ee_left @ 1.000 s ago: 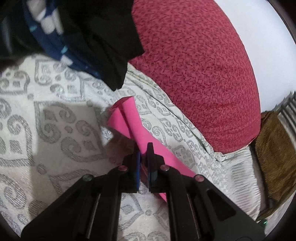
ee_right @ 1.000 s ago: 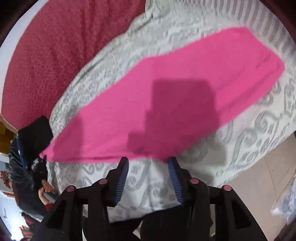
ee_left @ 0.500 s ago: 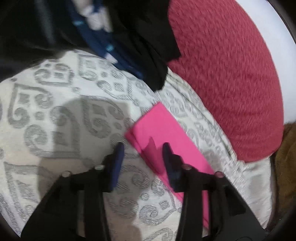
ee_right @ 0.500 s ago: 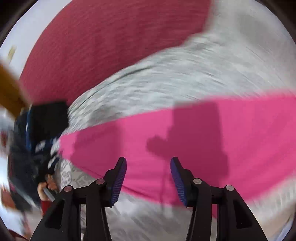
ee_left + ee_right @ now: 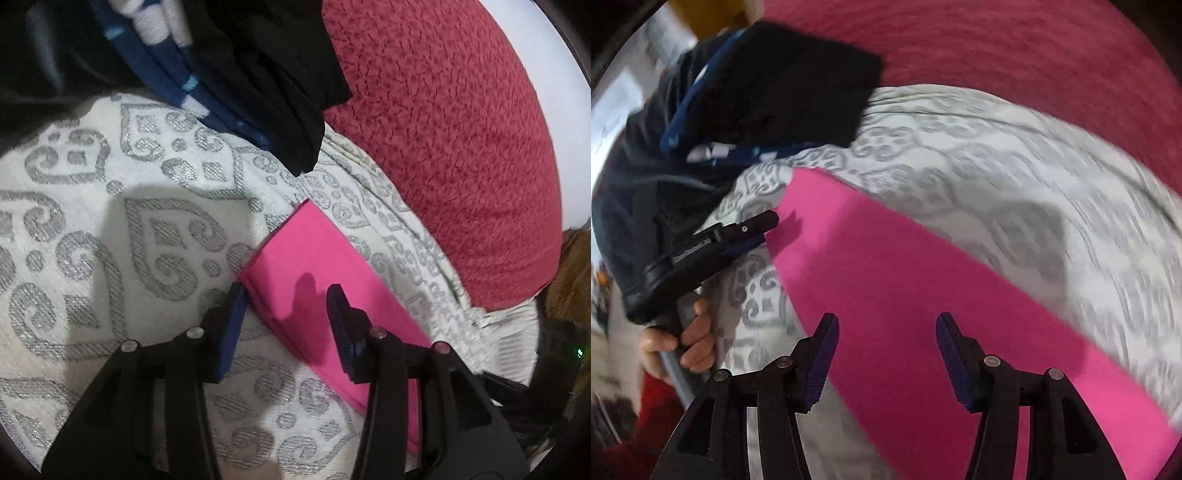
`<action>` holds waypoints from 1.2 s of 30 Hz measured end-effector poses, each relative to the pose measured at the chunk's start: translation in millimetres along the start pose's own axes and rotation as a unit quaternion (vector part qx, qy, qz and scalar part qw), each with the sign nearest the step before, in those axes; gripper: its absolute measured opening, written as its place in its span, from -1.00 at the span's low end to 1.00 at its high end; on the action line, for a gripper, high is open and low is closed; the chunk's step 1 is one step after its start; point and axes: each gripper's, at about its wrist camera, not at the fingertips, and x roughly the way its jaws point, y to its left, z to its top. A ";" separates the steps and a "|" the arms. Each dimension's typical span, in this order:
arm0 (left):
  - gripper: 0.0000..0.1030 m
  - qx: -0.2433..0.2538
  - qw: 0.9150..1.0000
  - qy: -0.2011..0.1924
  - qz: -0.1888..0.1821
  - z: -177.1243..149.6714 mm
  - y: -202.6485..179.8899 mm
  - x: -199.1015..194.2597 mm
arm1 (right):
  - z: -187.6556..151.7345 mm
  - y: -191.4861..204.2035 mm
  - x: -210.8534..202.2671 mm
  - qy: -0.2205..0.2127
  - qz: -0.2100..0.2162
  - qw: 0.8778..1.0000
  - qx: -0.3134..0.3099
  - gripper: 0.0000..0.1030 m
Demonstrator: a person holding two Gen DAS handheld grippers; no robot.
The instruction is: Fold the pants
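Both the left gripper (image 5: 286, 295) and right gripper (image 5: 886, 325) have just been opening, holding nothing.

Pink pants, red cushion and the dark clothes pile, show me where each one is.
pink pants (image 5: 905, 295), right wrist view, middle of fabric
red cushion (image 5: 461, 147), left wrist view, centre
dark clothes pile (image 5: 258, 74), left wrist view, black top layer

White bedspread (image 5: 92, 229) with grey scroll pattern. Red textured cushion (image 5: 461, 147) along its far edge. Pile of black and navy clothes (image 5: 229, 74) overlapping bedspread, touching cushion.
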 end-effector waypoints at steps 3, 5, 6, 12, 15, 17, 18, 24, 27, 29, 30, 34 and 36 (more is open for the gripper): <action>-0.05 0.011 1.000 0.002 0.002 -1.1 -4.5 2.5 | 31.4 17.0 14.1 -0.014 -0.016 0.999 -0.045 0.09; 0.00 0.017 1.000 0.004 -0.001 -1.3 -6.3 2.5 | 54.4 22.7 25.1 -0.019 -0.011 0.997 -0.068 0.09; 0.00 0.018 1.000 0.004 -0.003 -1.7 -6.3 2.3 | 68.9 25.1 35.4 -0.016 -0.003 0.997 -0.074 0.09; 0.00 0.022 1.000 0.001 -0.010 -2.5 -5.9 0.1 | 111.2 38.8 71.3 0.000 0.045 0.993 -0.107 0.09; 0.00 0.027 1.000 0.001 -0.016 -3.6 -6.8 -1.1 | 121.7 50.3 84.0 0.014 0.084 0.989 -0.121 0.10; 0.00 0.028 0.999 0.002 -0.017 -4.2 -7.0 -1.2 | 125.5 55.8 91.4 0.021 0.087 0.987 -0.130 0.10; 0.00 0.029 0.999 0.004 -0.018 -4.3 -7.2 -1.0 | 126.8 57.1 93.9 0.022 0.083 0.987 -0.132 0.11; -0.70 0.043 0.997 -0.010 -0.058 -6.4 -11.6 -7.6 | 134.5 63.0 99.0 -0.006 0.089 0.987 -0.130 -0.96; -0.89 0.064 0.993 -0.033 -0.096 -9.9 -18.2 -19.3 | 137.8 59.4 80.7 -0.049 0.103 0.986 -0.121 -0.96; -0.89 0.076 0.990 -0.048 -0.108 -12.1 -22.7 -25.6 | 140.7 56.9 78.4 -0.049 0.097 0.987 -0.119 -0.93; -0.89 0.078 0.990 -0.048 -0.107 -12.1 -23.5 -25.4 | 141.5 57.7 81.2 -0.039 0.088 0.987 -0.129 -0.91; -0.82 0.046 0.996 -0.027 -0.073 -8.6 -13.7 -14.3 | 137.2 62.9 95.4 0.008 0.070 0.985 -0.158 -0.44; -0.47 0.028 0.998 -0.027 -0.053 -7.4 -7.6 -12.2 | 135.6 64.4 100.1 0.014 0.063 0.984 -0.167 -0.04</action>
